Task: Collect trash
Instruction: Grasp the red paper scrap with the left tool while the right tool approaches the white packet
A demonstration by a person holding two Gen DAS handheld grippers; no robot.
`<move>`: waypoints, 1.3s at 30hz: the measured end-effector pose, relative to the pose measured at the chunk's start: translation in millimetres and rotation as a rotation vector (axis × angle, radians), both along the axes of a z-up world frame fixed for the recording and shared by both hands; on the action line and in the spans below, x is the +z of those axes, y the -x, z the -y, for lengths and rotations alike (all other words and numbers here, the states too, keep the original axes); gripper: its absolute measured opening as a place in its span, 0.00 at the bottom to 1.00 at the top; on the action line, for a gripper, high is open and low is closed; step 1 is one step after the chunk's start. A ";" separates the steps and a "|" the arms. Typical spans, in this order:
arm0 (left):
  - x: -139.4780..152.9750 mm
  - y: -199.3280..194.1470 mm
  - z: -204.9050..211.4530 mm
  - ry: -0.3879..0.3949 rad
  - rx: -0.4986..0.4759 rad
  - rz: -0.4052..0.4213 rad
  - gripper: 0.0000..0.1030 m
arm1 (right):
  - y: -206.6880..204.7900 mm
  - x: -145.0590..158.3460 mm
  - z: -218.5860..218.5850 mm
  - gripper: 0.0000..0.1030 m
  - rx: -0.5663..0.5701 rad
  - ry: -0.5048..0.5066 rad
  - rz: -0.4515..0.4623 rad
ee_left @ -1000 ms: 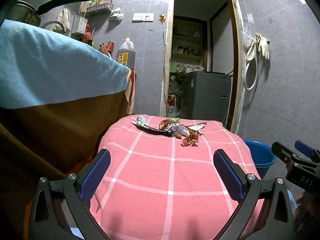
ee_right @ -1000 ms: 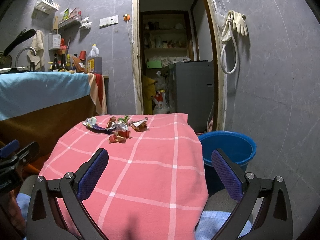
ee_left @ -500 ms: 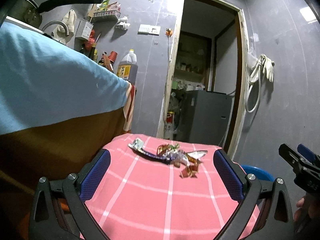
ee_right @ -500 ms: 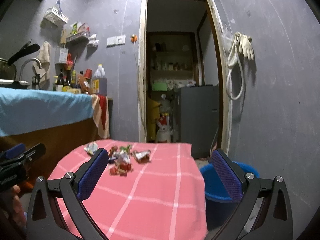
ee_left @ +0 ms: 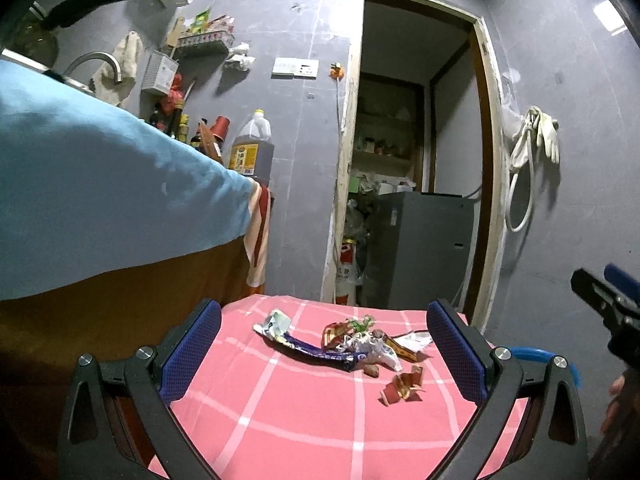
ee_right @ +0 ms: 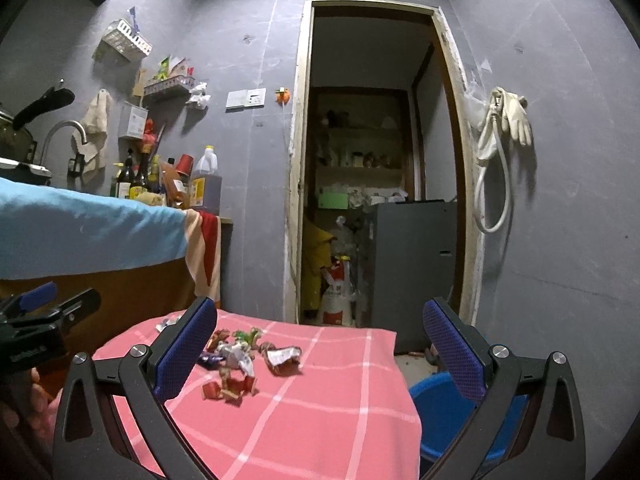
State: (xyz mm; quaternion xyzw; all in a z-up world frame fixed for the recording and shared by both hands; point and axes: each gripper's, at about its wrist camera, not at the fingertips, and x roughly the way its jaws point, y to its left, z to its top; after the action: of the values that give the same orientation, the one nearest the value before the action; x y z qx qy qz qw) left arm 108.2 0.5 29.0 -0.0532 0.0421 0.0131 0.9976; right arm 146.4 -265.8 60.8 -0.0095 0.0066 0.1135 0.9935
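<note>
Left wrist view: my left gripper (ee_left: 324,352) is spread wide and empty, held above the near part of the tabletop (ee_left: 304,420) with its pink checked cloth. The trash (ee_left: 344,346), a heap of crumpled wrappers, lies ahead of the fingers near the far edge, untouched. Right wrist view: my right gripper (ee_right: 320,354) is likewise released, nothing between its pads (ee_right: 454,354). The trash (ee_right: 244,360) sits ahead and left of centre; a blue bucket (ee_right: 436,404) stands on the floor just beside the tabletop's right edge. Judgement: collection is not started; every wrapper remains to be picked, the bucket being the likely bin.
</note>
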 end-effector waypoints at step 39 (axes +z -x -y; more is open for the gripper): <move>-79.9 -165.4 47.0 0.055 -0.370 -0.717 0.27 | -163.1 -55.3 -3.6 0.84 0.248 0.055 -0.513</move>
State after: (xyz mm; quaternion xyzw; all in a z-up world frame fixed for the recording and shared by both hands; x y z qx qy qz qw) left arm 273.6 -46.5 -50.9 -0.0633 0.3968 -0.1501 0.9033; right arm 309.5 -262.2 5.4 -0.0079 0.2594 0.2325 0.9373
